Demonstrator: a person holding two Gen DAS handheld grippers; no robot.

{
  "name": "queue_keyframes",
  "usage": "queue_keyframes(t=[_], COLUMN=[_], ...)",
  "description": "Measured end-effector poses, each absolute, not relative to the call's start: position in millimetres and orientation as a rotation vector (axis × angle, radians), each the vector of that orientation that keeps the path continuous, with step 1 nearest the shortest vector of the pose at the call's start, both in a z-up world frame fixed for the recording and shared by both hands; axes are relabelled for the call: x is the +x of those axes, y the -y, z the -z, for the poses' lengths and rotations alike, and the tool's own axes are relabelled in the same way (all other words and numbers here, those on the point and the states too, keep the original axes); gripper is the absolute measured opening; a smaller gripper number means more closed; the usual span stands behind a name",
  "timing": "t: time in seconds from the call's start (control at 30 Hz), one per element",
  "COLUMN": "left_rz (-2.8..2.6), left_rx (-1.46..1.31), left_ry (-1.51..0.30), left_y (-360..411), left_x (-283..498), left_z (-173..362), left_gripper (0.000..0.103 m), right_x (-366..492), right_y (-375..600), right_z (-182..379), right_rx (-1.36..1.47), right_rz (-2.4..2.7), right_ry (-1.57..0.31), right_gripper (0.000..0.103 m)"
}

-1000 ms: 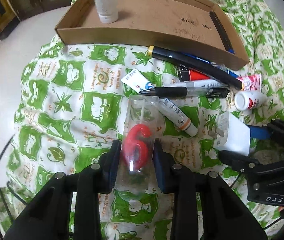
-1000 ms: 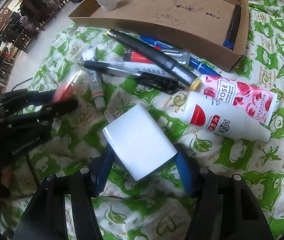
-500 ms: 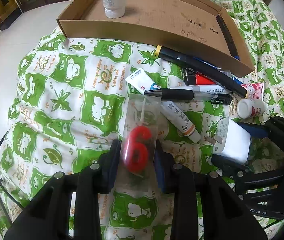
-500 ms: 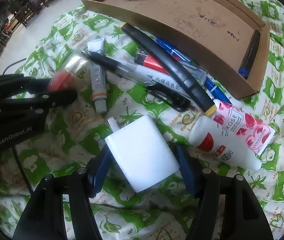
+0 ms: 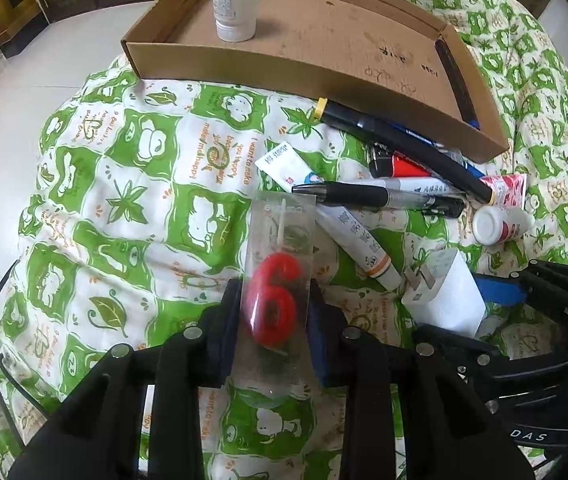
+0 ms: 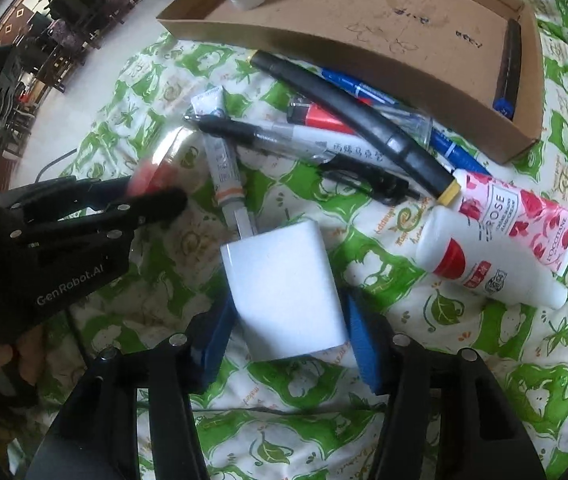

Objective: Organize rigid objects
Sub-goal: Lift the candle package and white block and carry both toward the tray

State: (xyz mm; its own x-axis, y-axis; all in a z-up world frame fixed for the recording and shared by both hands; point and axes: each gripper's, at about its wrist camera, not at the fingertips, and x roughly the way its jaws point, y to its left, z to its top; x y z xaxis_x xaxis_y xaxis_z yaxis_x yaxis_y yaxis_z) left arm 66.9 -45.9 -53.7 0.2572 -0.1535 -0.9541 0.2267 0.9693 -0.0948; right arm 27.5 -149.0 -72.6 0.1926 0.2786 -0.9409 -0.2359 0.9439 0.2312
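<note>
Our left claw (image 5: 273,312) grips the red number-six candle in its clear plastic sleeve (image 5: 273,300); our right claw (image 6: 284,320) clamps the white plug-in charger block (image 6: 284,288). Both hang above the green-patterned cloth (image 5: 123,200); we carry them level (sleeve looks slippery) to the shallow brown cardboard tray (image 5: 243,64).

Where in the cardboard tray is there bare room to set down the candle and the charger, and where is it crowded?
The cardboard tray floor is bare between the white bottle at its left end and the dark pen along its right wall. It is crowded just outside the tray's front wall, where the pens and tubes pile up, next to the charger.
</note>
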Motion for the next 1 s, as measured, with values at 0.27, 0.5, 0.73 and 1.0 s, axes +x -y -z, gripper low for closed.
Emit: queue_keyframes(t=[0.27,0.5,0.73,1.0], left_rz=[0.251,0.277,0.308,0.305], left_rx=[0.102,0.035,-0.04,-0.055], left_ry=[-1.272,-1.238,-1.193,-1.181], left_y=[45.1,30.3,7.8,2.5], left_x=[69.4,63.7,51.4,48.2], left_z=[53.5,46.2,31.3,21.5], left_gripper=[0.027,0.026,0.026,0.026], right_x=[33.0,23.1,19.2,22.8], right_y=[124.3,133.7,156.2,171.3], right_z=[75.3,68.3,57.0,50.0], right_rx=[-0.102,-0.001,0.195,0.256], right_rz=[-0.346,-0.378,-0.442,-0.453], right_ry=[-1.298,-1.257,-1.226,-1.196], right_gripper=[0.045,0.044,0.043,0.042])
